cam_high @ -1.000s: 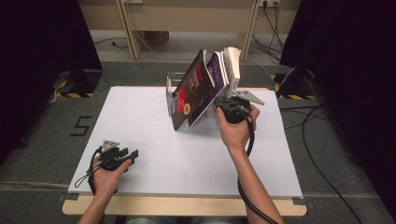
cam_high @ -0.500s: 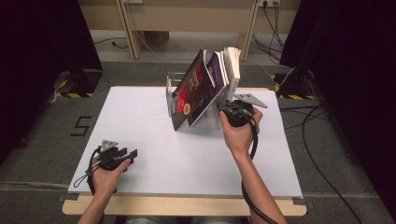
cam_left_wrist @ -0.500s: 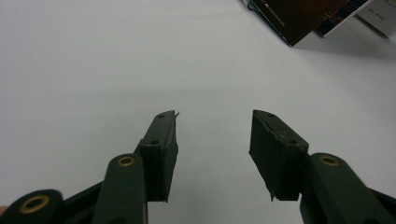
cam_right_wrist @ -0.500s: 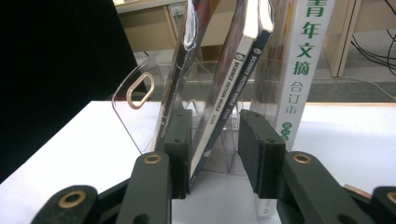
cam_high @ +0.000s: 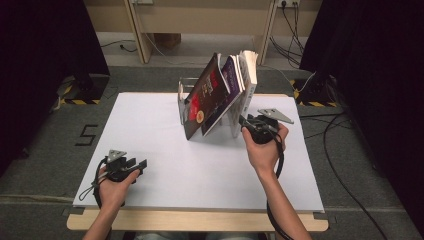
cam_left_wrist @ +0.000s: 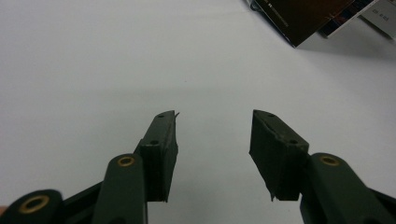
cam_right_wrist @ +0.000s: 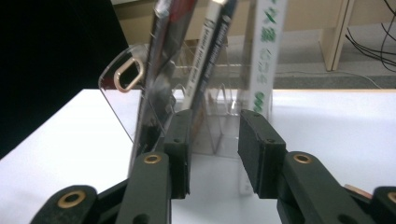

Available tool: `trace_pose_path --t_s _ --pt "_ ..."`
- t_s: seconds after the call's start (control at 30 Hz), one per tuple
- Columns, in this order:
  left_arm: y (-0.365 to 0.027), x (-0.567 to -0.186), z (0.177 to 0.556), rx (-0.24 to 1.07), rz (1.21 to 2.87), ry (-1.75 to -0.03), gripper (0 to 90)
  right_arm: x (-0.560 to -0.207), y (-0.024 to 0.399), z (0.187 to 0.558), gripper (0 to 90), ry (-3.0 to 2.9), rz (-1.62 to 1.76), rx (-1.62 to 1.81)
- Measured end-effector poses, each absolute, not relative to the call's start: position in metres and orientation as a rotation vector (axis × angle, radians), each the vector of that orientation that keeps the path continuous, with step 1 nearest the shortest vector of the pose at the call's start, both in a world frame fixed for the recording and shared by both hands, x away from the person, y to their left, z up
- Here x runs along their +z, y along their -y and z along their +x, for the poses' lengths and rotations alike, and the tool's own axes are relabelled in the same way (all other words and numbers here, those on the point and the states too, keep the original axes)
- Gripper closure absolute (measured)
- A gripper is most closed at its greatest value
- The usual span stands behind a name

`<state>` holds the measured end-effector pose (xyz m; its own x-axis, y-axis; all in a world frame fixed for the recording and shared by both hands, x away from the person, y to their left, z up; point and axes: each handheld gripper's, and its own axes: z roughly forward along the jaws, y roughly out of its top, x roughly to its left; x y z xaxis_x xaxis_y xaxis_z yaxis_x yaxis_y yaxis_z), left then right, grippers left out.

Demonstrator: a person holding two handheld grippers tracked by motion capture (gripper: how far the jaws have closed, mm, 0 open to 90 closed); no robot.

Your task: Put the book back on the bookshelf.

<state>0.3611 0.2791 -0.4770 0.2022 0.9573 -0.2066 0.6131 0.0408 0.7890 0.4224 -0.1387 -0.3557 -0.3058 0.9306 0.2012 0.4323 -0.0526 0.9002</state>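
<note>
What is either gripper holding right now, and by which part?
Nothing is held. The left gripper rests open over the bare white table. The right gripper is open in front of the books in the clear rack, with nothing between its jaws.

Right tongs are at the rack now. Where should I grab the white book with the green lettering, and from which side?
Take the white book by its spine edge, coming in level from the near side where the right tongs already point. It stands almost upright at the end of the clear rack, spine facing you, with a gap to the purple book.
</note>
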Motion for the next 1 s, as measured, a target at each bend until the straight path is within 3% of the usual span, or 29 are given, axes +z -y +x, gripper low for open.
trace_pose_path --t_s 1.0 --pt "-0.279 -0.476 0.356 0.533 1.668 -1.491 50.4 -0.390 0.187 0.392 65.1 -1.705 1.546 1.263"
